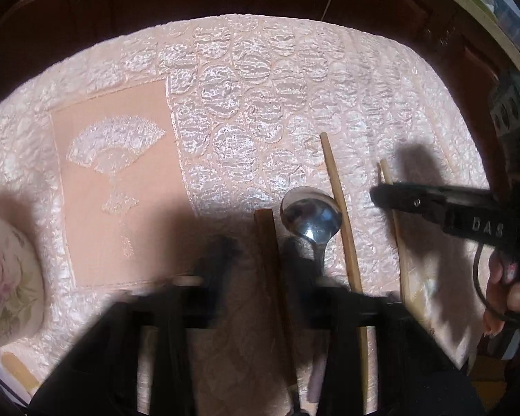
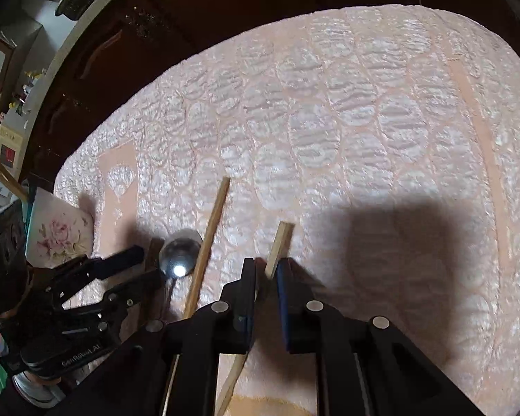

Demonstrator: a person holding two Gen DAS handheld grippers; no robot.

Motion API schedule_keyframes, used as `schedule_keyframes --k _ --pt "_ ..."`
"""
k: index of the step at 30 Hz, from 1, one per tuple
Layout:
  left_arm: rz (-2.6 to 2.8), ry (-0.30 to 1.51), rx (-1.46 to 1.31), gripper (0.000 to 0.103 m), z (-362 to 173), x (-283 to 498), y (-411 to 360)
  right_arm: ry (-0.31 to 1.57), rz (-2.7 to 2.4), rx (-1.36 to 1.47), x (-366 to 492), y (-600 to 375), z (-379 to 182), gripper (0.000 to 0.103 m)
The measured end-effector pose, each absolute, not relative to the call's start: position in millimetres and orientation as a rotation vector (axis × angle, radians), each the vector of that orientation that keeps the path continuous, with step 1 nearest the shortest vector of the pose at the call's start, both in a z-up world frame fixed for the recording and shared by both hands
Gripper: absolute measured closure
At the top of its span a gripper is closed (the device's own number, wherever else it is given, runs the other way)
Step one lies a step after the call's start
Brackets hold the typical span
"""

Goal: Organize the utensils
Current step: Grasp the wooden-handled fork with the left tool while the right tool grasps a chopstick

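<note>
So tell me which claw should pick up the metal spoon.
Left. The left claw sits right at the spoon, while the right claw is shut on a chopstick.

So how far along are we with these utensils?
Nothing looks sorted yet. In hand: right gripper clamps one light chopstick; left gripper straddles the dark stick, grip unclear. Still to do: spoon and the other chopstick lie loose on the cloth.

"DAS" on right claw (image 1: 378,196); "GenRobot.AI" on left claw (image 2: 149,265).
</note>
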State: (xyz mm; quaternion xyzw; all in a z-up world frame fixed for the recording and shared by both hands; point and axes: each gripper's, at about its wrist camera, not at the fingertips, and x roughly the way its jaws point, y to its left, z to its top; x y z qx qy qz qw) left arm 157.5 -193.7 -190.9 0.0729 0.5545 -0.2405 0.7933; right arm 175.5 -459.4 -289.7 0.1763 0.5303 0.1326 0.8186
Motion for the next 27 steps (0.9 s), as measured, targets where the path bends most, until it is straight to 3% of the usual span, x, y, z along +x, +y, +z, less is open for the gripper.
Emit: schedule_keyframes --k 4,17,21,25,27 --pt "-0.557 1.182 0.090 0.093 -183 147 -173 1.095 0.325 0.379 172 -450 -280 0.095" --pt "-0.621 0.970 -0.039 0.093 -81 75 -93 0.898 0.482 0.251 105 -414 -184 0.096" --pt "-0.605 0.945 -0.063 0.093 -71 61 -77 0.943 0.443 0.194 106 -401 -190 0.096" --pt "-0.595 0.921 -0.088 0.093 -64 50 -69 1.008 0.322 0.158 127 -403 -224 0.076" --pt "-0.595 0.914 -0.095 0.094 -61 43 -65 1.053 0.297 0.186 138 -406 -245 0.076"
